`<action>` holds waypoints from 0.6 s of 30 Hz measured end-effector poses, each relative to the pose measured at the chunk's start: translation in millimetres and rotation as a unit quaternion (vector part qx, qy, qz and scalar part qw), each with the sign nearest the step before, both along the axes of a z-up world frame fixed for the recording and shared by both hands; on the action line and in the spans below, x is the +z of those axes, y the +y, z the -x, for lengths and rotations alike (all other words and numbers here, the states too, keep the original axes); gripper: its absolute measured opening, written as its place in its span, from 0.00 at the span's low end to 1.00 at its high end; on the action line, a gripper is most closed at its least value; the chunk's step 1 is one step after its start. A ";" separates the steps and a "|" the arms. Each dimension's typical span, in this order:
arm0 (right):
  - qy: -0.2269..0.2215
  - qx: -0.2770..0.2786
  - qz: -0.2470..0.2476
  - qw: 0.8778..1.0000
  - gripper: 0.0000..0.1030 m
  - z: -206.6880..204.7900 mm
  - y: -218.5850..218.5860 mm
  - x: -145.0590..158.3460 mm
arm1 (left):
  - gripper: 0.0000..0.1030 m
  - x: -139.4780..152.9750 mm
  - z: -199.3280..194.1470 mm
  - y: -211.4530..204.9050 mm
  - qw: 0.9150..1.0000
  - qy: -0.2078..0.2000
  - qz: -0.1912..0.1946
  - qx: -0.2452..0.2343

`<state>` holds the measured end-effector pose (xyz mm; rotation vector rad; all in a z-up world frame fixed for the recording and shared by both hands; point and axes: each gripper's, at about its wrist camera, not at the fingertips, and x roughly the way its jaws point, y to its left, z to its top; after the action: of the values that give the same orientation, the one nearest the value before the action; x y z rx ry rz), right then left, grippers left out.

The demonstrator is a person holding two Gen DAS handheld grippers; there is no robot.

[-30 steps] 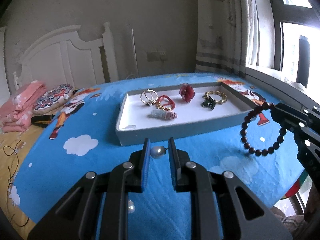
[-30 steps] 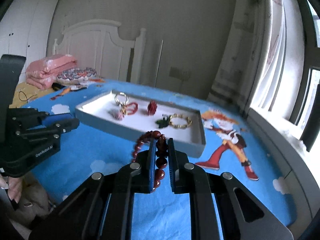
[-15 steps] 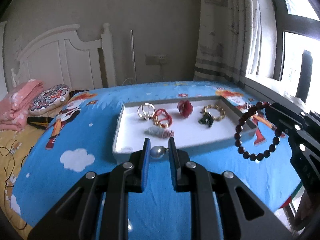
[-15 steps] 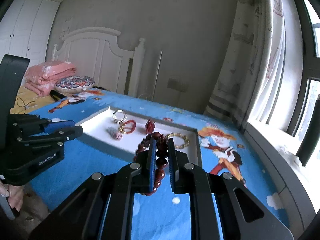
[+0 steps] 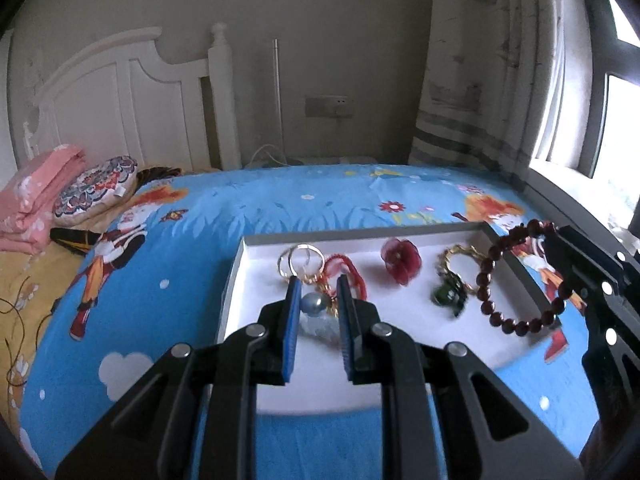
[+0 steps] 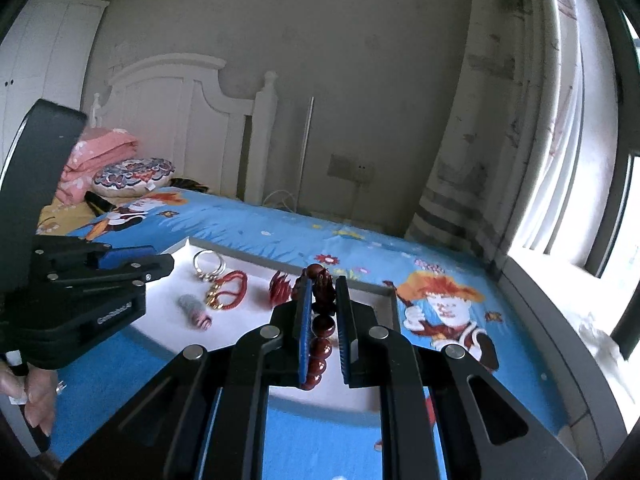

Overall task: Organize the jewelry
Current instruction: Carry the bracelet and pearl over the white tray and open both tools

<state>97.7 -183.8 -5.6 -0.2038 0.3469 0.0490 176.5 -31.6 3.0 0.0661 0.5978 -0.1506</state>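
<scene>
A white tray point(image 5: 400, 356) lies on the blue cartoon bedsheet and also shows in the right wrist view point(image 6: 168, 316). In it lie gold rings point(image 5: 302, 258), a red cord piece point(image 5: 344, 270), a red flower point(image 5: 401, 259), a gold bracelet with a green charm point(image 5: 454, 280) and a small pale roll point(image 6: 195, 310). My left gripper point(image 5: 319, 304) is shut on a grey pearl point(image 5: 314, 304) above the tray's left part. My right gripper point(image 6: 323, 304) is shut on a dark red bead bracelet point(image 5: 516, 280) that hangs over the tray's right end.
A white headboard point(image 5: 132, 100) stands at the back. Folded pink bedding point(image 5: 36, 196) and a patterned cushion point(image 5: 96, 188) lie at the far left. A curtain point(image 5: 488, 80) and a window sill point(image 6: 560, 300) are on the right.
Both grippers have moved forward over the tray, each still holding its piece. The tray now looks nearer and larger in both views.
</scene>
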 end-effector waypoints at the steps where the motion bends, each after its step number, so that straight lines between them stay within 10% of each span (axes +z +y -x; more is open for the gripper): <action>1: 0.002 0.000 0.000 1.000 0.12 -5.6 0.9 -0.3 | 0.17 0.0 -3.5 -1.6 1.000 -0.001 -0.003 0.001; 14: 0.038 -0.010 -0.030 0.999 0.12 -52.0 2.1 -10.7 | 0.18 -15.0 -41.1 -11.7 0.999 0.007 -0.029 0.025; 18: 0.066 -0.016 -0.039 0.997 0.16 -64.0 -3.4 -16.1 | 0.63 -24.8 -41.2 -10.8 0.998 0.012 -0.049 0.038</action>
<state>161.8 -187.2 -21.7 -0.1170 0.4788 0.0441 217.7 -42.4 -21.9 0.1366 0.6307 -0.0486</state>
